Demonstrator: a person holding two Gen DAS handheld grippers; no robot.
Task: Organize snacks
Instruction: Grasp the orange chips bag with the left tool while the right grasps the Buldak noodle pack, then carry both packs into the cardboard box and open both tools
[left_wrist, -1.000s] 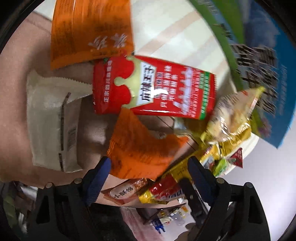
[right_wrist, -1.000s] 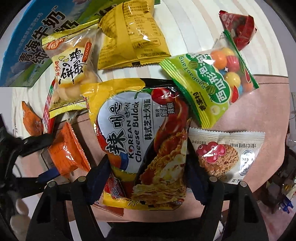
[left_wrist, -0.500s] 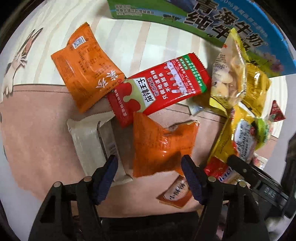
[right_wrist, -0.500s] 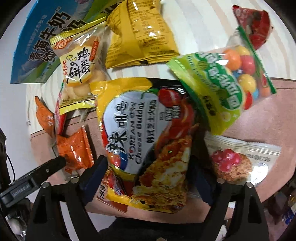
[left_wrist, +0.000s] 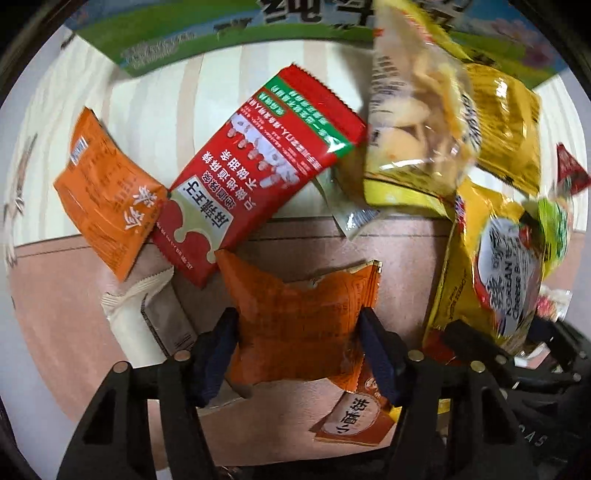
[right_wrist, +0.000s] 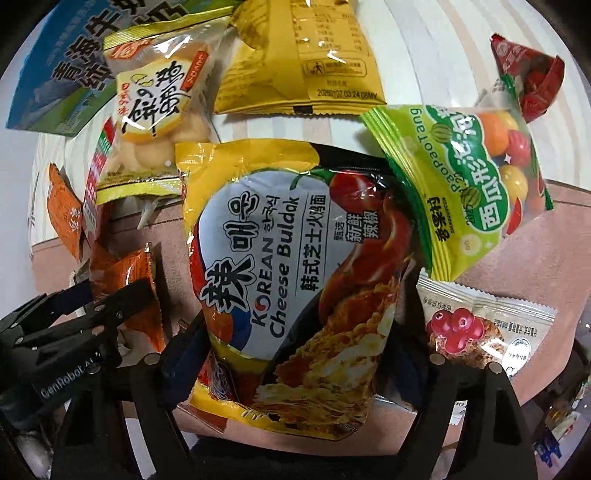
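My left gripper (left_wrist: 297, 325) has its fingers against both sides of an orange snack packet (left_wrist: 303, 321) lying on the pink mat; it looks shut on it. My right gripper (right_wrist: 295, 347) straddles a large yellow Cheese Buldak noodle bag (right_wrist: 291, 280), fingers touching its sides. The left gripper also shows in the right wrist view (right_wrist: 110, 306). A red spicy-strip packet (left_wrist: 258, 166) and another orange packet (left_wrist: 107, 192) lie beyond the left gripper.
A blue-green milk carton box (right_wrist: 62, 70) lies at the back. Around it are a clear biscuit bag (right_wrist: 155, 114), a yellow packet (right_wrist: 299, 62), a green gumball bag (right_wrist: 465, 181), a cranberry bar (right_wrist: 480, 328), a white packet (left_wrist: 147, 306) and a small red packet (right_wrist: 528, 74).
The left gripper has moved forward and closed in until its fingers press the orange packet. The right gripper has narrowed around the noodle bag.
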